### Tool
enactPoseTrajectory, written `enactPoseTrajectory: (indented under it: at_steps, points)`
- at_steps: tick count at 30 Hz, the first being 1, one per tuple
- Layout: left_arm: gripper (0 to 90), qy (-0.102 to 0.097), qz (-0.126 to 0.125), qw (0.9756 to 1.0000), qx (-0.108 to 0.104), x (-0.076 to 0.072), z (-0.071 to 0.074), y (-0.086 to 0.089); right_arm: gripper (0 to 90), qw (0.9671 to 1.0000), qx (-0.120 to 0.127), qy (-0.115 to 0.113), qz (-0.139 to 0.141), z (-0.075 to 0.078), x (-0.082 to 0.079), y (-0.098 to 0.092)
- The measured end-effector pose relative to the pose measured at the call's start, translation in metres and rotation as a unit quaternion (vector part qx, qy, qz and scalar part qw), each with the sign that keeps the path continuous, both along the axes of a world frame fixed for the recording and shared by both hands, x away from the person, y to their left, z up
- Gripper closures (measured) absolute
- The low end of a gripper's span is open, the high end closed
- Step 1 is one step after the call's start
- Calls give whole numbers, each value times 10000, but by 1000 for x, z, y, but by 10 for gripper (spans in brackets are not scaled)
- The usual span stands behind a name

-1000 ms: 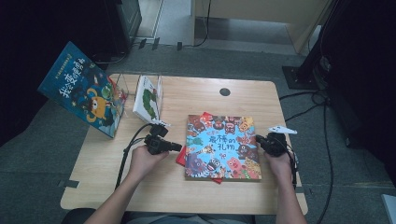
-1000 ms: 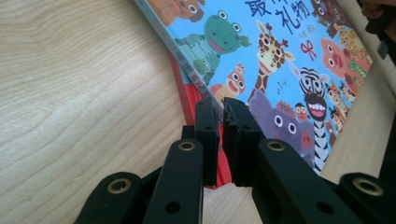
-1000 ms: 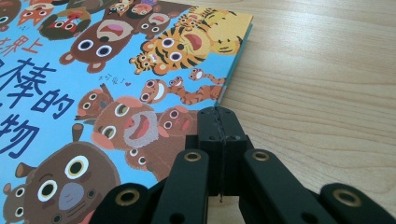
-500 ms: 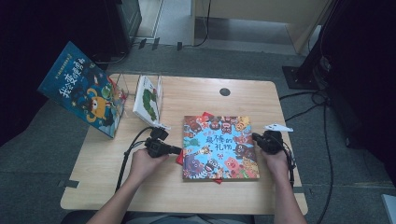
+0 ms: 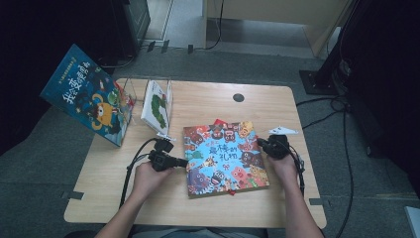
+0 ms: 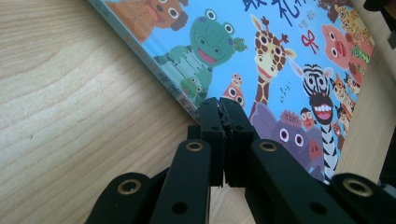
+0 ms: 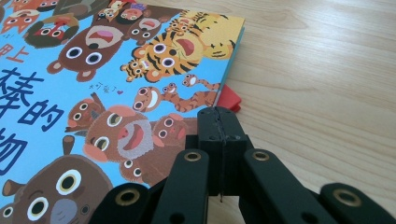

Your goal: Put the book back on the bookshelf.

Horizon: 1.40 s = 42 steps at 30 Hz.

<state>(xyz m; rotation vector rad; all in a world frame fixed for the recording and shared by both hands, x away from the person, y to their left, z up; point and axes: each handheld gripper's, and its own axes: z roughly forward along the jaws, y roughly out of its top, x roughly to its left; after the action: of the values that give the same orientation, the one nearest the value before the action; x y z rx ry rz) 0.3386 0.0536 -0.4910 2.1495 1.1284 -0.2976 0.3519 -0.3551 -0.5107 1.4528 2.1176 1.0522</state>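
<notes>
The animal picture book lay flat near the table's middle. The left gripper, jaws shut and empty, touched its left edge; the right gripper, also closed on nothing, met the right edge. Pushing evenly from both sides would best keep the book straight.

Wooden table, grey floor, seemingly carpeted

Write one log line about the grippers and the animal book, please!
left gripper: shut, at picture book spine edge | right gripper: shut, at opposite edge | book flat on table
</notes>
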Motion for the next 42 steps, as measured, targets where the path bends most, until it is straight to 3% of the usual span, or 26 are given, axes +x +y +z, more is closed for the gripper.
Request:
enactPoseTrajectory:
  at_steps: [5,24,29,33,42]
  points:
    - [900,-52,104,9998,157,-3,-1,5,900,10000,27,12,83,0,6,6]
    - [900,-63,179,9998,108,-19,-2,7,900,9999,61,-102,82,-1,27,24]
    - [900,-96,207,9996,147,-21,-1,6,900,9996,76,-257,15,3,27,24]
    - [900,-101,183,9996,163,-22,-1,3,900,9996,161,-249,-30,7,23,18]
    - [900,-141,-87,9998,104,-26,-3,-18,900,9994,233,-255,-90,10,13,6]
